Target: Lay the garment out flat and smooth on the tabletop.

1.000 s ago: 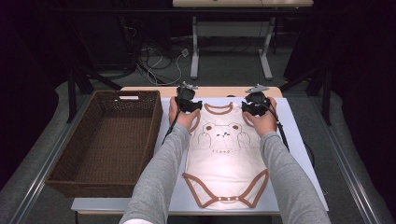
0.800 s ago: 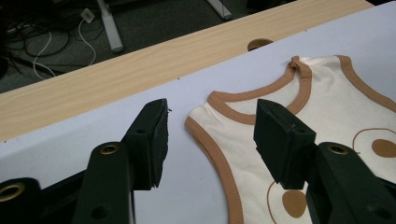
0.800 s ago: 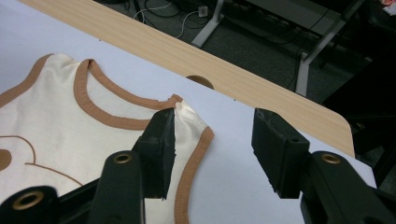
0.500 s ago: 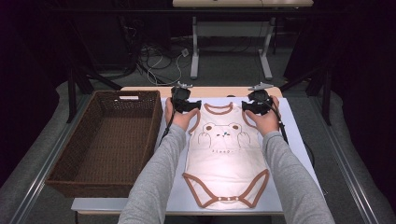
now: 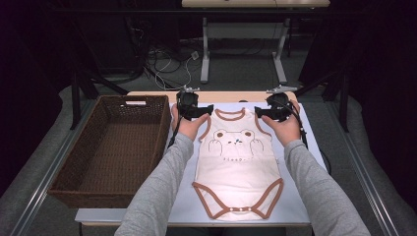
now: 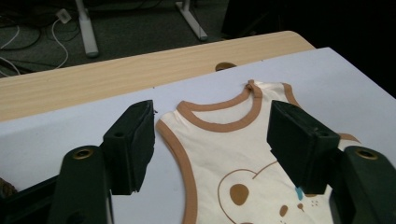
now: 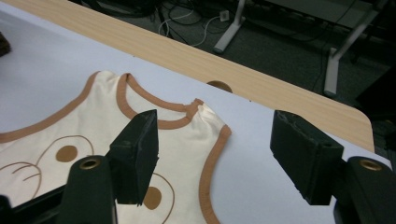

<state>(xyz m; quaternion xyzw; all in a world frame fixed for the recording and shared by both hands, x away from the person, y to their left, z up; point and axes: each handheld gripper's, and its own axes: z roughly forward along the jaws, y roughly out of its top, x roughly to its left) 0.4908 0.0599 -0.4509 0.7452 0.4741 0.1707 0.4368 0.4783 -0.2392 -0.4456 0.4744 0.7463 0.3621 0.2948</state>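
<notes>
Both hand-held grippers, left (image 5: 202, 111) and right (image 5: 261, 112), have lifted off the bodysuit's (image 5: 238, 167) shoulders, jaws just opening and empty; spreading looks done, the garment flat on the counter (image 5: 300, 196) beside the basket (image 5: 105, 147), still to be folded.

bodysuit (image 5: 238, 162): lies flat mid-mat, low, passable above
wicker basket (image 5: 105, 147): walls the 9 o'clock side
white mat (image 5: 305, 162): bare strip at 3 o'clock
wooden edge (image 5: 236, 96): bare at 12 o'clock

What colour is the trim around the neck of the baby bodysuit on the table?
Brown, on a cream bodysuit; the left gripper view shows it best.
</notes>
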